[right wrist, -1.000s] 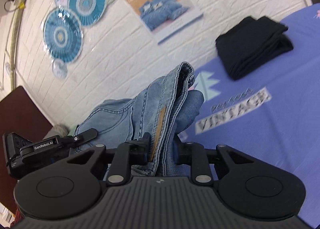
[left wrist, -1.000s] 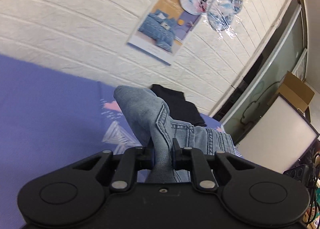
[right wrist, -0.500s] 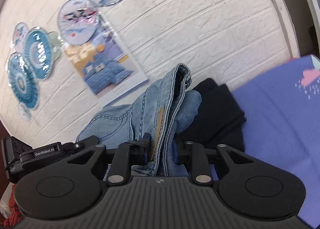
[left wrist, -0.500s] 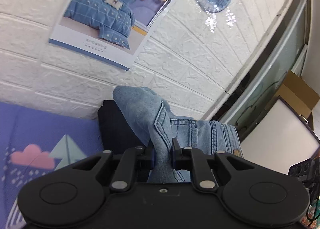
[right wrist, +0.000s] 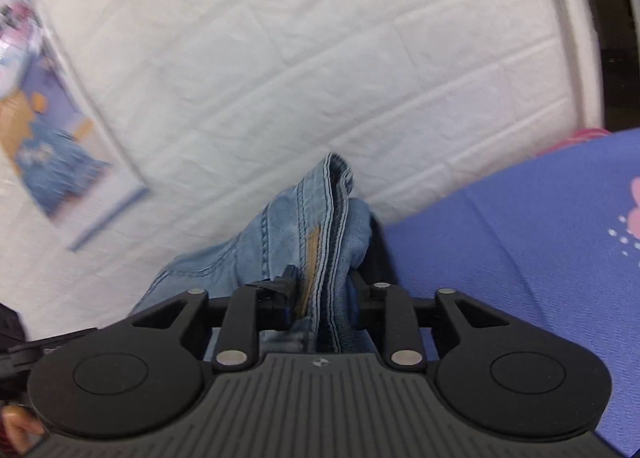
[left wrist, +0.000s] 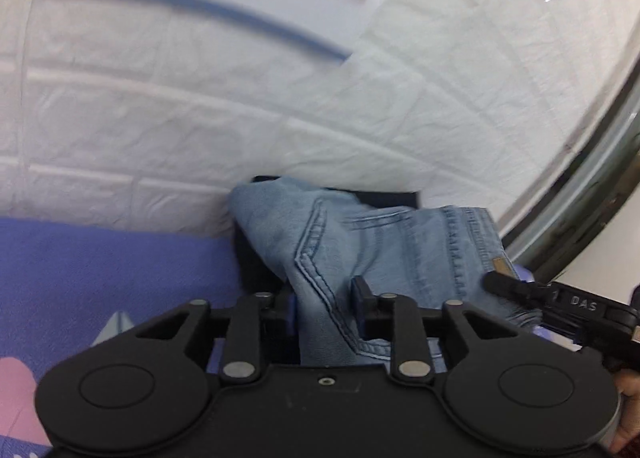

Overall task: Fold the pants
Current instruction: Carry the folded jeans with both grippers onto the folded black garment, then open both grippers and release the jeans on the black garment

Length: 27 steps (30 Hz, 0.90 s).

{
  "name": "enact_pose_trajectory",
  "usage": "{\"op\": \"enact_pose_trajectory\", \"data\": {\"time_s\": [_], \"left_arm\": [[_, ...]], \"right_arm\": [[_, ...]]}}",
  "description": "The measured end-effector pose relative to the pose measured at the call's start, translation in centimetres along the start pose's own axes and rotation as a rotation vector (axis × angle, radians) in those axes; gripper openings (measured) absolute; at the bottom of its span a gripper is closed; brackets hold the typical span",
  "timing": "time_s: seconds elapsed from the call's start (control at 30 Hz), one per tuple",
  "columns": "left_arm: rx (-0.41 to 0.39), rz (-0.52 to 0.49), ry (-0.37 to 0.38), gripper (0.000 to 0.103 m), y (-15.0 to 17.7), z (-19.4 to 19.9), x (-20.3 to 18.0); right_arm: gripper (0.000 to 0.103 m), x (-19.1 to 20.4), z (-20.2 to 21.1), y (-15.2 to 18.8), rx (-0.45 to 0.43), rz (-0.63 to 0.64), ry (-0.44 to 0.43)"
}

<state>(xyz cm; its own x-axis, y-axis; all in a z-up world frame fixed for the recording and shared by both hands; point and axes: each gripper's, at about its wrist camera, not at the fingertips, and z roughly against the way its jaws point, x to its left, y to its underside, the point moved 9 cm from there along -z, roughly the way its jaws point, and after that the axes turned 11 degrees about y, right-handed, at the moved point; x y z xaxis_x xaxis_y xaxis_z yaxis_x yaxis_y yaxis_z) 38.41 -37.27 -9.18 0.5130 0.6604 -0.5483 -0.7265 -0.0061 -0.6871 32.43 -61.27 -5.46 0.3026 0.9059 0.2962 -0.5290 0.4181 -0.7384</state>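
Observation:
The folded light-blue jeans [left wrist: 380, 242] are held between both grippers, close to the white brick wall. My left gripper [left wrist: 322, 298] is shut on a seam fold of the jeans. My right gripper [right wrist: 322, 290] is shut on the waistband edge of the jeans [right wrist: 320, 225]. The jeans lie over a folded black garment [left wrist: 256, 262], of which only strips show; it also shows beside the jeans in the right wrist view [right wrist: 378, 254]. The right gripper's body [left wrist: 560, 298] shows at the right of the left wrist view.
The purple printed cloth [left wrist: 100, 270] covers the table on the left, and on the right in the right wrist view [right wrist: 520, 250]. The white brick wall [right wrist: 320, 57] stands just behind, with a poster [right wrist: 44, 145]. A dark window frame [left wrist: 592, 185] is at the right.
Both grippers have carried the jeans forward toward the wall and down over the black garment. The wall fills far more of both views now. Both grips stay shut on the jeans.

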Motion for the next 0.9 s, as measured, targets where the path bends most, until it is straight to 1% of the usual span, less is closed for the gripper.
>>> {"op": "enact_pose_trajectory", "data": {"time_s": [0.03,0.07,0.13,0.2,0.27,0.3,0.37,0.4,0.43,0.5,0.57,0.6,0.63,0.67,0.7,0.73,0.77,0.8,0.83,0.9], "left_arm": [[-0.015,0.009,0.002,0.009,0.0,0.5,0.5],[-0.038,0.008,-0.009,0.011,-0.2,1.3,0.8],[-0.078,-0.031,-0.021,0.012,-0.7,3.1,0.7],[-0.099,-0.077,-0.024,0.011,-1.5,4.7,-0.3],[-0.117,-0.114,-0.006,0.011,-2.2,5.3,-2.1],[-0.123,-0.145,0.003,0.012,-2.4,5.3,-3.1],[-0.139,-0.212,0.001,0.013,-2.5,4.6,-5.0],[-0.142,-0.236,0.0,0.015,-2.4,4.2,-5.6],[-0.144,-0.254,-0.002,0.015,-2.2,3.6,-6.0],[-0.151,-0.254,-0.021,0.015,-2.0,2.5,-6.0],[-0.172,-0.226,-0.038,0.016,-2.1,1.3,-5.3],[-0.18,-0.207,-0.041,0.021,-2.2,0.9,-4.9],[-0.183,-0.193,-0.041,0.028,-2.3,0.3,-4.5],[-0.186,-0.185,-0.043,0.033,-2.5,-0.3,-4.1],[-0.191,-0.181,-0.053,0.048,-2.7,-0.8,-3.7],[-0.201,-0.173,-0.071,0.065,-2.8,-1.3,-3.1],[-0.209,-0.164,-0.078,0.069,-3.0,-1.7,-2.5],[-0.211,-0.152,-0.07,0.07,-3.1,-2.2,-2.0],[-0.208,-0.137,-0.06,0.072,-3.1,-2.9,-1.5],[-0.202,-0.127,-0.065,0.072,-2.9,-4.1,-0.7]], "right_arm": [[0.078,0.0,0.4,0.1,-0.022,0.011,0.014],[0.08,0.2,1.0,0.1,-0.042,0.032,0.013],[0.08,0.5,2.4,-0.1,-0.079,0.087,0.024],[0.08,0.9,4.0,-0.8,-0.141,0.107,0.054],[0.08,1.5,5.3,-1.5,-0.204,0.117,0.041],[0.079,2.2,5.7,-1.6,-0.223,0.128,0.024],[0.069,3.9,5.6,-2.0,-0.246,0.17,-0.011],[0.059,4.7,5.4,-2.0,-0.251,0.198,-0.021],[0.054,5.3,4.9,-2.1,-0.251,0.218,-0.025],[0.053,5.9,3.5,-2.1,-0.241,0.234,-0.034],[0.053,6.2,1.7,-2.2,-0.239,0.249,-0.03],[0.053,6.1,0.7,-2.3,-0.242,0.262,-0.019],[0.053,5.8,-0.3,-2.3,-0.242,0.275,-0.001],[0.05,5.1,-1.4,-2.3,-0.239,0.282,0.023],[0.046,4.3,-2.6,-2.1,-0.227,0.275,0.035],[0.043,3.2,-3.5,-1.8,-0.212,0.25,0.03],[0.042,2.3,-4.2,-1.5,-0.207,0.218,0.015],[0.041,1.4,-4.4,-1.2,-0.224,0.177,-0.02],[0.034,0.7,-4.4,-1.1,-0.239,0.135,-0.054],[0.028,-0.3,-4.6,-1.0,-0.248,0.07,-0.097]]}}
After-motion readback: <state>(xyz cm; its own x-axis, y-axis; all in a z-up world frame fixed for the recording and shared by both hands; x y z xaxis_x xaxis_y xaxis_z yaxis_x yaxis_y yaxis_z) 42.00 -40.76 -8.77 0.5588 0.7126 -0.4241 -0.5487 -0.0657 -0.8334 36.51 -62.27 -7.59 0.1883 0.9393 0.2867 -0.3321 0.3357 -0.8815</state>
